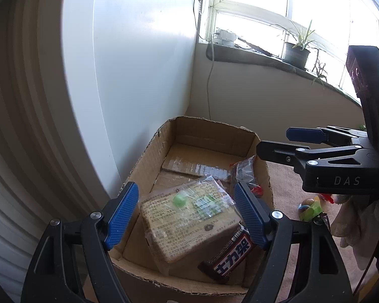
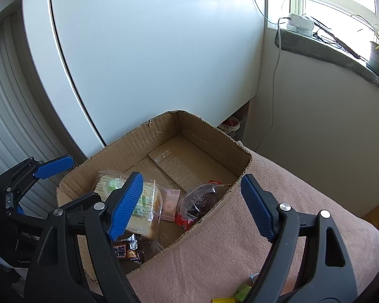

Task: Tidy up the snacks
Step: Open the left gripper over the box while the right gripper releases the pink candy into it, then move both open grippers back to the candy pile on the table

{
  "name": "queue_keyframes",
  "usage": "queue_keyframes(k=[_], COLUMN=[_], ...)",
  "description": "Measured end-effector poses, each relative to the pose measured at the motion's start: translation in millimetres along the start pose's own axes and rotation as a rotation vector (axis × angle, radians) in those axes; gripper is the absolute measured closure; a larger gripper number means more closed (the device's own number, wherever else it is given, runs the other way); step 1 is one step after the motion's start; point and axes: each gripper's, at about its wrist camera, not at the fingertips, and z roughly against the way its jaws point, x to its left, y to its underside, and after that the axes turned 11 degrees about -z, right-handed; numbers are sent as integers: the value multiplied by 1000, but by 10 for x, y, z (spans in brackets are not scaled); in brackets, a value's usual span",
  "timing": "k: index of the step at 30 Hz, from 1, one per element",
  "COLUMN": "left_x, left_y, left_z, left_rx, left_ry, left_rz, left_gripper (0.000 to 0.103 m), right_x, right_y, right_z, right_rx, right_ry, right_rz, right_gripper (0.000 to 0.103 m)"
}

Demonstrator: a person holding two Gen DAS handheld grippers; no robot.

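In front of me stands a white cabinet panel (image 2: 151, 50) beside a cream wall (image 2: 315, 116). Bright daylight comes through the window (image 1: 290, 5); a potted plant (image 1: 297, 50) stands on its dark sill (image 1: 252, 55).

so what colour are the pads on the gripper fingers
Blue, with a ribbed texture, on black fingers; the pads show best in the left wrist view.

A cardboard box (image 2: 164, 149) sits on the bench (image 2: 278, 202), backed by a cabinet (image 2: 151, 50). Inside — bread pack (image 1: 187, 219) centre-left, chocolate bar (image 1: 230, 255) at its front, dark pastry bag (image 2: 202, 202) right. Loose candies (image 1: 310, 207) lie on the bench, right of the box.
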Motion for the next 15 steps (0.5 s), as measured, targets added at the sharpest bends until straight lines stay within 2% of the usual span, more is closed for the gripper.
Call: queue_keyframes(k=[5, 9, 15], left_x=[-63, -158, -396], left_y=[1, 0, -15], left_z=[28, 74, 125], left_rx=[8, -1, -12], left_ry=[-1, 17, 57], left_rz=[2, 3, -30], left_gripper=[25, 25, 25], right_x=[-187, -415, -791], right_y=[62, 157, 362], right_z=[258, 511, 821], right_rx=[-21, -49, -54], right_ry=[11, 40, 85], right_rz=[-17, -40, -87], right_gripper=[20, 8, 8])
